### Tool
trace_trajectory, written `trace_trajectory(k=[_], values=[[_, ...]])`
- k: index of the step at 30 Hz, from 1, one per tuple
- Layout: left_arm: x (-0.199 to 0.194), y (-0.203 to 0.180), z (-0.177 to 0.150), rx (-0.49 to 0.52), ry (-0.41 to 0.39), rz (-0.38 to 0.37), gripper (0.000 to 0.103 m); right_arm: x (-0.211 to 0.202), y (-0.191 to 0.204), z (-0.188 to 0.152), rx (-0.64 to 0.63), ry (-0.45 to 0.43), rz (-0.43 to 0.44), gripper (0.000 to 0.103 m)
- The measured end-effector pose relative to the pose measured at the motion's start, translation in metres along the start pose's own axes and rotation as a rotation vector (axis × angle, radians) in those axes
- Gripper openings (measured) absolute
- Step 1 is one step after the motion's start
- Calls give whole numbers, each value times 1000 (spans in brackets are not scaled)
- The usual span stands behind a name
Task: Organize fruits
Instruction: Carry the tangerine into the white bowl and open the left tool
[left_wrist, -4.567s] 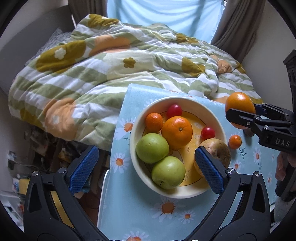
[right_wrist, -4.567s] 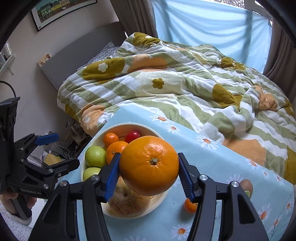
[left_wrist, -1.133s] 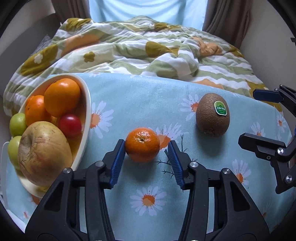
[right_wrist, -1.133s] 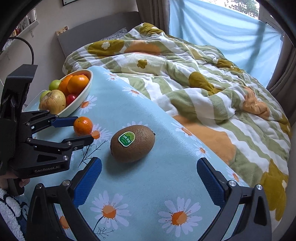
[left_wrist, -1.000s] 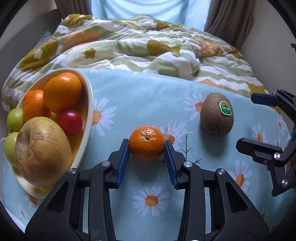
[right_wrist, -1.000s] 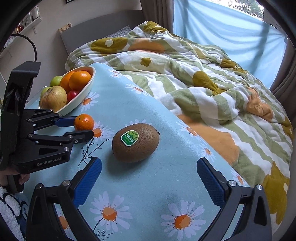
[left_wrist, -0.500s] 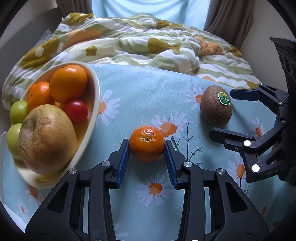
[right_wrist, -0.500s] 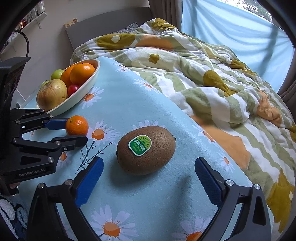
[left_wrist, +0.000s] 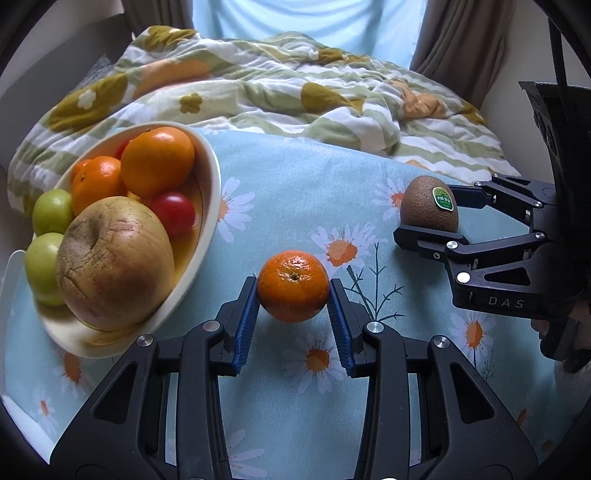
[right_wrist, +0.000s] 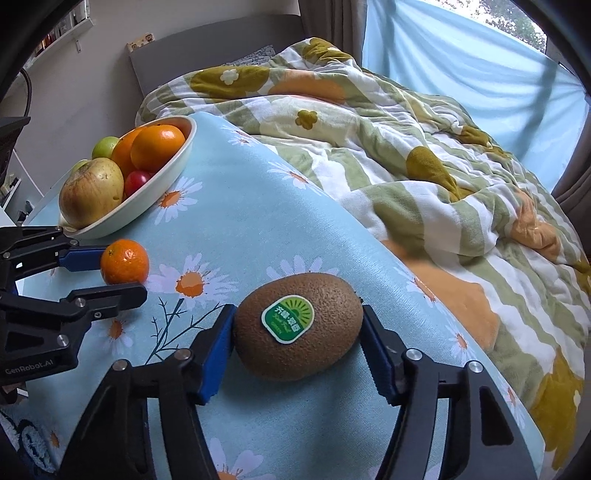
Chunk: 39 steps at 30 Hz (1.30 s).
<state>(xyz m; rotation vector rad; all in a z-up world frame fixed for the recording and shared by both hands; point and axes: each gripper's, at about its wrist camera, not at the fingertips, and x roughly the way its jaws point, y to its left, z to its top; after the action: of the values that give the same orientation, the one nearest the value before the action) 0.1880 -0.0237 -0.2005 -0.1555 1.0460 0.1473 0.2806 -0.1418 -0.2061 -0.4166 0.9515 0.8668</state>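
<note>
A small mandarin (left_wrist: 293, 285) sits between the blue pads of my left gripper (left_wrist: 293, 306), which is shut on it on the blue daisy tablecloth (left_wrist: 295, 184). It also shows in the right wrist view (right_wrist: 125, 261). A brown kiwi (right_wrist: 298, 325) with a green sticker lies between the pads of my right gripper (right_wrist: 298, 345), which has closed onto it; the kiwi also shows in the left wrist view (left_wrist: 429, 205). A cream bowl (left_wrist: 207, 221) at the left holds a large apple (left_wrist: 114, 264), oranges, green apples and red tomatoes.
A bed with a green, white and orange floral duvet (right_wrist: 406, 147) lies right behind the table. Curtains (left_wrist: 454, 44) hang at the back. The table's edge drops off at the left beside the bowl.
My right gripper has moved in and closed its pads onto the kiwi. My left gripper stays shut on the mandarin, a little nearer to the bowl.
</note>
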Motion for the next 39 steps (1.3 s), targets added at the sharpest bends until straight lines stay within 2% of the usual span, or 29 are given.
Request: trace_trajectory(k=[10, 21, 30, 39], values=[[-31, 4, -2, -10, -46, -16, 43, -22, 8, 2, 44, -28, -7, 57], [-92, 19, -5, -12, -116, -40, 43, -71, 34, 12, 81, -53, -28, 57], [-132, 66, 4, 47, -147, -71, 43, -100, 78, 33, 188, -64, -55, 57], [-133, 135, 22, 129, -144, -108, 43, -91, 127, 62, 276, -78, -105, 57]])
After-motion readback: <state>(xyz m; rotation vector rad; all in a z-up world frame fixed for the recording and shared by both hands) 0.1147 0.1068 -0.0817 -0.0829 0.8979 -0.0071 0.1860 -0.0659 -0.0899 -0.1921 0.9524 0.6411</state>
